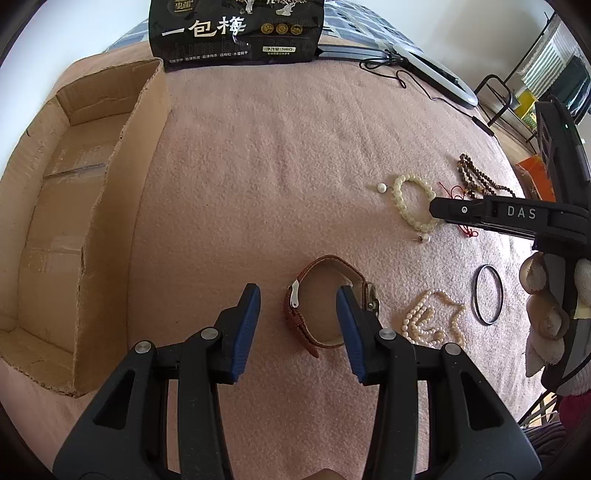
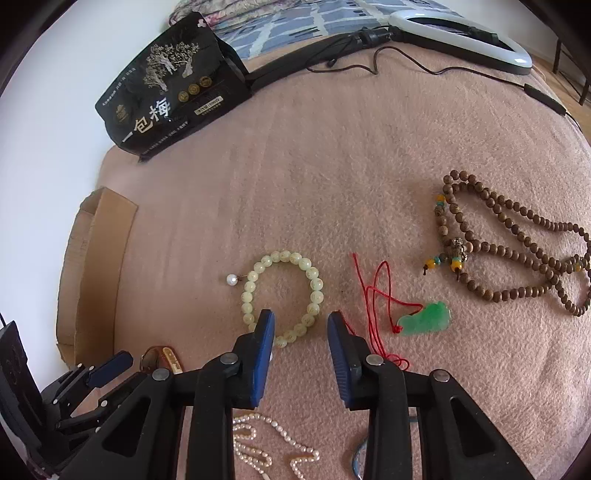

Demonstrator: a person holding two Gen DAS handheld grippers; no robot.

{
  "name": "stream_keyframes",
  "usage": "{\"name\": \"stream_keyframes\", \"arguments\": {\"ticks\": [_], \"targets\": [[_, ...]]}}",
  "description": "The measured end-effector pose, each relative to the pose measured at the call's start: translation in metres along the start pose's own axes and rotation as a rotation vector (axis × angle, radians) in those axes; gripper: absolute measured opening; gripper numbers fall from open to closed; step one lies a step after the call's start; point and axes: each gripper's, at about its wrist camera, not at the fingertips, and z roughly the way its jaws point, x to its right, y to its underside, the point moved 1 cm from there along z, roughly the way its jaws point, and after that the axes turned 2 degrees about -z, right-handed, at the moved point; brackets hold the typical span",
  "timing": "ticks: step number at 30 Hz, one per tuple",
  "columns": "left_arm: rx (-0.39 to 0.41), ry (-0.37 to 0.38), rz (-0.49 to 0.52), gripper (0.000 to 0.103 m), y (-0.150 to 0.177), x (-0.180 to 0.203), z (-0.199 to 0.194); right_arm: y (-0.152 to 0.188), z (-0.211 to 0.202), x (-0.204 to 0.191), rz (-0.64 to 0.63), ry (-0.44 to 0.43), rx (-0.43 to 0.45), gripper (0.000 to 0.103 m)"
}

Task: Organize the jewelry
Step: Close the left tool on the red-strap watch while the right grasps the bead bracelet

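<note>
Jewelry lies on a pink blanket [image 1: 277, 147]. My left gripper [image 1: 297, 299] is open over a brown-strapped watch [image 1: 295, 321], its right finger inside the strap loop. My right gripper [image 2: 301, 325] is open and empty, its tips at the near edge of a pale green bead bracelet [image 2: 314, 284], which also shows in the left wrist view [image 1: 400, 206]. A green jade pendant [image 2: 424, 319] on red cord, a brown bead necklace [image 2: 517, 251], a pearl necklace [image 1: 432, 321], a dark bangle [image 1: 488, 294] and two pearl earrings [image 1: 381, 188] lie around.
An open cardboard box [image 1: 66, 229] stands at the left. A black snack bag [image 1: 236, 33] and a white ring light [image 2: 461, 29] with its cable lie at the back. A stuffed toy [image 1: 546, 314] sits at the right edge.
</note>
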Motion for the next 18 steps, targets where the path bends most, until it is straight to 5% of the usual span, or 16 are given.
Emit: {"name": "stream_keyframes", "arguments": {"ticks": [10,18], "targets": [[-0.043,-0.001,-0.022,0.033,-0.002,-0.006,0.021,-0.003,0.012,-0.008,-0.023,0.069,-0.005,0.022],[-0.038,0.0,-0.035,0.009,-0.003,-0.009,0.022,-0.003,0.014,-0.008,-0.045,0.101,0.021,0.005]]}}
